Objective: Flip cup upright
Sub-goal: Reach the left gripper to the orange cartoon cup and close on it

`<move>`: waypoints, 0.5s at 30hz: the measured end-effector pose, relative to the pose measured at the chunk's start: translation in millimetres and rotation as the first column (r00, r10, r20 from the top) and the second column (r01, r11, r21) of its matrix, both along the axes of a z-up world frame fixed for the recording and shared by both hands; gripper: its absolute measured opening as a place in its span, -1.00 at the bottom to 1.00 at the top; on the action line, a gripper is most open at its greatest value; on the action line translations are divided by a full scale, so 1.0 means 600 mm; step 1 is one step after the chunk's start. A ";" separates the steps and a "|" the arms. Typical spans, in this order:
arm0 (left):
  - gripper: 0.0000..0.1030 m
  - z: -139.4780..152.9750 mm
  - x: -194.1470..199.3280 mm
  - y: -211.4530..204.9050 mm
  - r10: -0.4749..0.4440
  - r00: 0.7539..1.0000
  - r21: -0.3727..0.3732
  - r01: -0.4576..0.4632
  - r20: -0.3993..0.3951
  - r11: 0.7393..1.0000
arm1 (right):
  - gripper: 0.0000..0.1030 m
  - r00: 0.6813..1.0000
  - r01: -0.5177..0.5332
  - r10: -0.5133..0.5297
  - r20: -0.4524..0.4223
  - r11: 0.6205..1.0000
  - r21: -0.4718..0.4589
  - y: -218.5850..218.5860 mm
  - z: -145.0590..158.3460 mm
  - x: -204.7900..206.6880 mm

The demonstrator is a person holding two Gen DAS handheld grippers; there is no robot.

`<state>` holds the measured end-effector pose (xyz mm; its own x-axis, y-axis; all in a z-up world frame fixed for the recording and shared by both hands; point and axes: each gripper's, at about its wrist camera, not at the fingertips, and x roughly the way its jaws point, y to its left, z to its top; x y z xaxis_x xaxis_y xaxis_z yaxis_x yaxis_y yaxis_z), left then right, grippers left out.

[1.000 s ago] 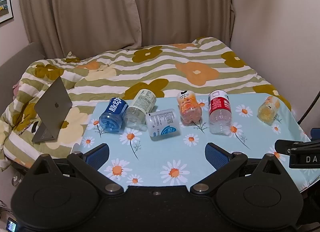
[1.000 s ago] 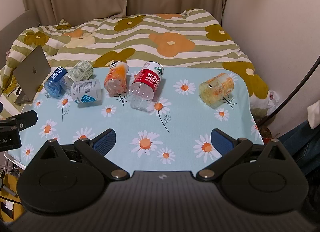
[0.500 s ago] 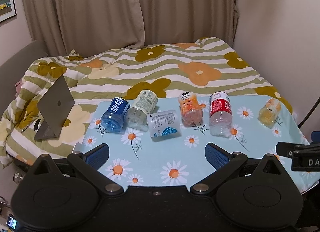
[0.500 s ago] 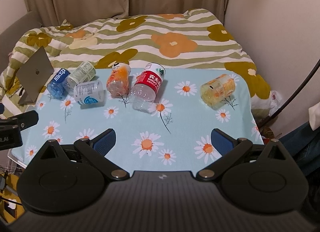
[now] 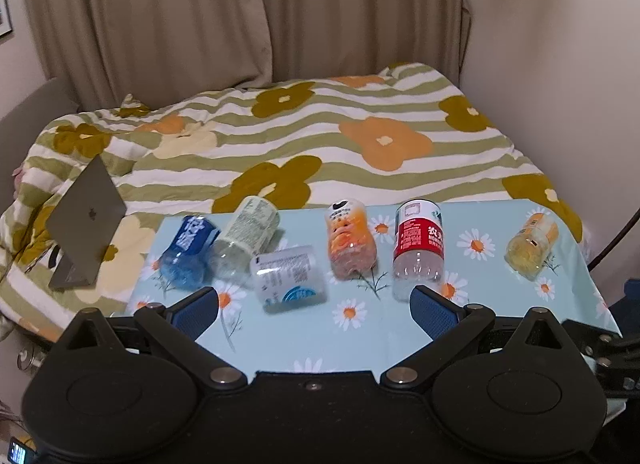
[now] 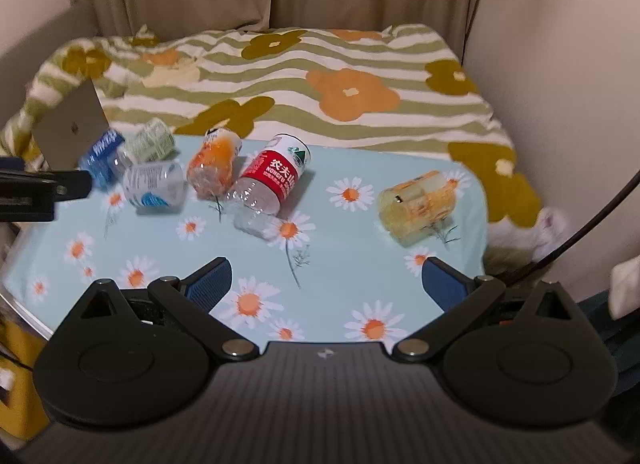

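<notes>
Dim warm indoor light, soft shadows; slight motion blur, worse in right view; fisheye bending at edges.

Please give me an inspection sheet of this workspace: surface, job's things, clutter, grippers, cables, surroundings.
Surface: table under a daisy-print cloth.
Job's things: six cut bottle cups, all on their sides: blue cup, green-label cup, white-label cup, orange cup, red-label cup, yellow cup apart at right.
Clutter: nothing seen.
Grippers: left gripper and right gripper open, empty, above the near edge.
Cables: dark cable at right.
Surroundings: bed, laptop, curtains.
</notes>
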<state>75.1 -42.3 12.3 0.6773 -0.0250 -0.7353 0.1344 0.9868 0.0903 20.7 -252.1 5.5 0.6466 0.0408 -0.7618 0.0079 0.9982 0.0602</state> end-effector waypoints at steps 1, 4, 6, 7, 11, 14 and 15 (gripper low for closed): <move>1.00 -0.003 0.014 -0.004 -0.006 1.000 0.000 0.006 -0.009 1.000 | 1.00 1.000 0.013 -0.013 -0.008 1.000 0.013 -0.006 -0.002 0.003; 1.00 -0.013 0.058 -0.013 -0.028 0.999 -0.019 0.028 -0.040 0.999 | 1.00 0.999 0.049 -0.050 -0.019 0.999 -0.024 -0.014 -0.009 0.012; 1.00 -0.025 0.091 -0.020 -0.045 0.996 -0.027 0.043 -0.071 0.999 | 1.00 0.997 0.075 -0.076 -0.018 0.996 -0.050 -0.019 -0.012 0.016; 1.00 -0.031 0.109 -0.023 -0.053 0.995 -0.030 0.051 -0.085 0.998 | 1.00 0.995 0.093 -0.094 -0.022 0.994 -0.053 -0.024 -0.014 0.019; 1.00 -0.059 0.181 -0.036 -0.074 0.986 -0.058 0.066 -0.150 0.996 | 1.00 0.987 0.147 -0.149 -0.064 0.988 -0.038 -0.040 -0.032 0.036; 0.99 -0.084 0.228 -0.043 -0.084 0.973 -0.084 0.068 -0.214 0.994 | 1.00 0.976 0.193 -0.196 -0.095 0.981 -0.038 -0.047 -0.046 0.051; 0.99 -0.093 0.243 -0.045 -0.088 0.968 -0.088 0.069 -0.234 0.994 | 1.00 0.971 0.212 -0.214 -0.104 0.977 -0.033 -0.049 -0.050 0.055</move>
<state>221.0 -69.3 -43.4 0.4776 -0.1349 -0.8682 0.2201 0.9750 -0.0304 53.8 -281.2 -24.2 0.5542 -0.1062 -0.8256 0.2259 0.9738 0.0264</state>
